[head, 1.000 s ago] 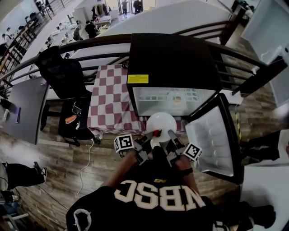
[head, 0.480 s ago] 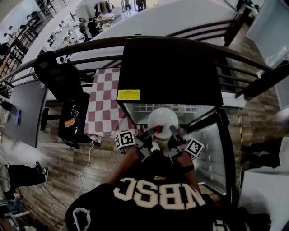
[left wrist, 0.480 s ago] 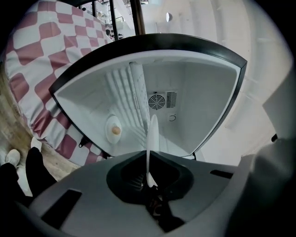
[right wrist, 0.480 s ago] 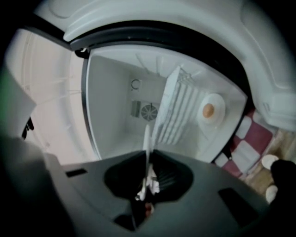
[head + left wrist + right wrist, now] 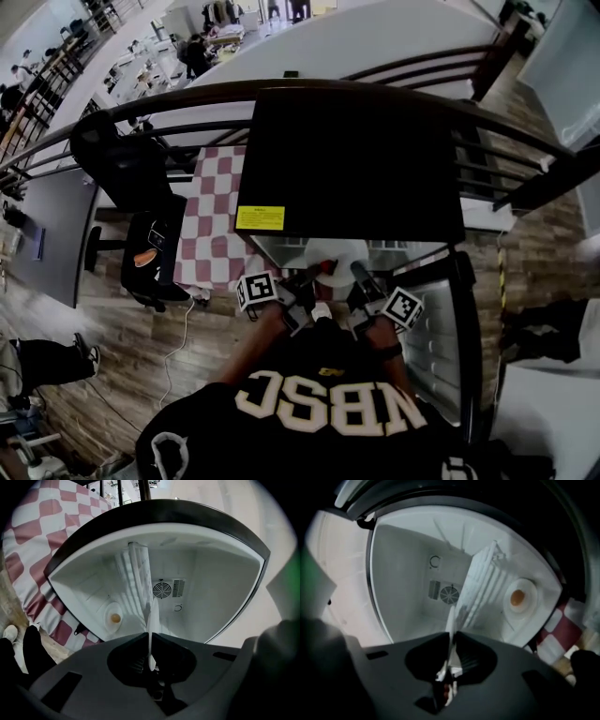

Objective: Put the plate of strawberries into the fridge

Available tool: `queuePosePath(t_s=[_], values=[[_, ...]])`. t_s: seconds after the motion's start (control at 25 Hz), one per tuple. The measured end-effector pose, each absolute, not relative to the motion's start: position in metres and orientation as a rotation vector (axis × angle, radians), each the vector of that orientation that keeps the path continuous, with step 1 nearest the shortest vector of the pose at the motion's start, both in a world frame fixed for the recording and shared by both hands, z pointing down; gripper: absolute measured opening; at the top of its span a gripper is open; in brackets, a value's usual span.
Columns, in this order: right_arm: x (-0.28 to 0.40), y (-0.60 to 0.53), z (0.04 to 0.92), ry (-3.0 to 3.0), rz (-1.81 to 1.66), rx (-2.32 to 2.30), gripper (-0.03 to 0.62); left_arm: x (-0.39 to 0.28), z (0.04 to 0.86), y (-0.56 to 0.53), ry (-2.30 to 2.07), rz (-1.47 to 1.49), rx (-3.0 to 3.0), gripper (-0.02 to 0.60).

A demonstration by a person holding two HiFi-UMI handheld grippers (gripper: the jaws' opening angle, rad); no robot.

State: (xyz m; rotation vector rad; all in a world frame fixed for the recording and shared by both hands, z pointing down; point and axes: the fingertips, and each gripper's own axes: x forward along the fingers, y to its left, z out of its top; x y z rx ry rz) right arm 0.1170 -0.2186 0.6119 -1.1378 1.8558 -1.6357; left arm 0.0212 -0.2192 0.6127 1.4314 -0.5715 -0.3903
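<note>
A white plate (image 5: 339,253) carrying a red strawberry (image 5: 326,266) is held level at the mouth of the open black fridge (image 5: 356,159), its far half hidden under the fridge top. My left gripper (image 5: 312,277) is shut on the plate's left rim and my right gripper (image 5: 356,274) on its right rim. Seen edge-on, the plate (image 5: 152,618) runs out from between the left gripper (image 5: 151,641) jaws toward the white interior. The right gripper view shows the same: the plate (image 5: 451,618) clamped in the right gripper (image 5: 452,641), with a wire shelf (image 5: 483,590) beyond it.
A small dish holding something orange (image 5: 114,618) (image 5: 518,598) sits on the wire shelf (image 5: 136,578) inside. The fridge door (image 5: 441,323) stands open to the right. A checked tablecloth (image 5: 214,225) and a black chair (image 5: 141,187) are on the left; a railing runs behind.
Both grippers have carried the plate forward from in front of the fridge into its opening. More of the plate is now hidden under the fridge top.
</note>
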Motion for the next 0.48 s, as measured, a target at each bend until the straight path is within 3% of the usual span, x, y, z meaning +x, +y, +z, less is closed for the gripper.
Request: queuePosePath(t_s=[0.48], values=[[0.113,-0.238,0.617,1.821,-1.704,-1.118,0.049,0.016,0.615,-0.242,-0.621,-0.429,1.380,0.025]])
